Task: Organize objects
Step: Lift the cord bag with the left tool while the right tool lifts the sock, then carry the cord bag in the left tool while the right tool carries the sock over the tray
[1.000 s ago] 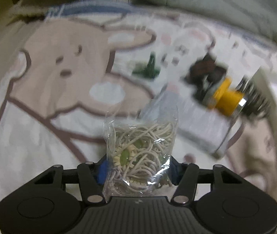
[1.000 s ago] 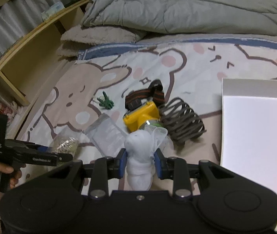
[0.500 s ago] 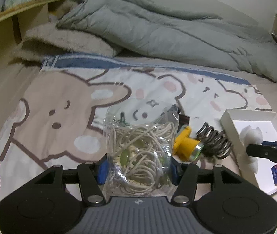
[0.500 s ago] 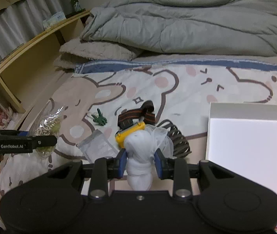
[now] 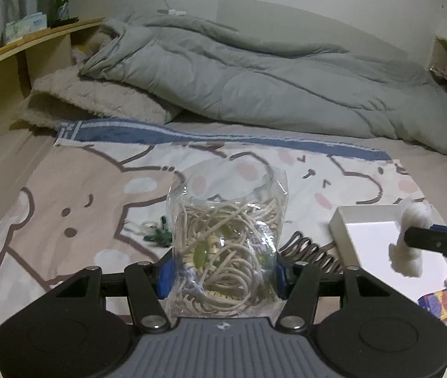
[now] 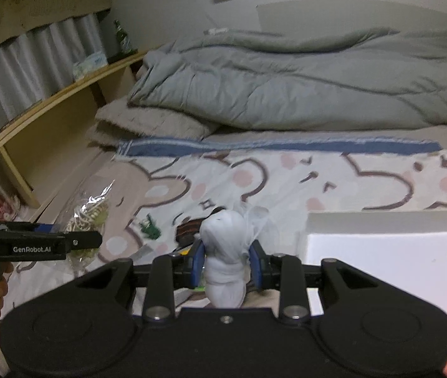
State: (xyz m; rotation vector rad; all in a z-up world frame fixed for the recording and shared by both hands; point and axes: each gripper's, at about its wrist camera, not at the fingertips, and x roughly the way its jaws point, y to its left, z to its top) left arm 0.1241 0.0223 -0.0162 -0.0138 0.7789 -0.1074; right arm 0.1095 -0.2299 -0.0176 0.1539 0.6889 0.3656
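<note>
Both loads up over the bed: left tool (image 5: 222,278) clamped on bag of cords (image 5: 226,252), right tool (image 6: 226,266) pinching white mesh bundle (image 6: 225,252) beside the white box (image 6: 390,252). Could've slipped (crinkly bag, soft bundle), or snagged the box rim on lowering.

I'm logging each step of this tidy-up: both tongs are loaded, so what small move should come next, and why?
Probably carry the right tongs, shut on the white bundle, a little to the right over the white box and lower it there. The bundle is held up beside the box, whose floor near it looks bare, while the left tongs hold the bag of cord farther off.
</note>
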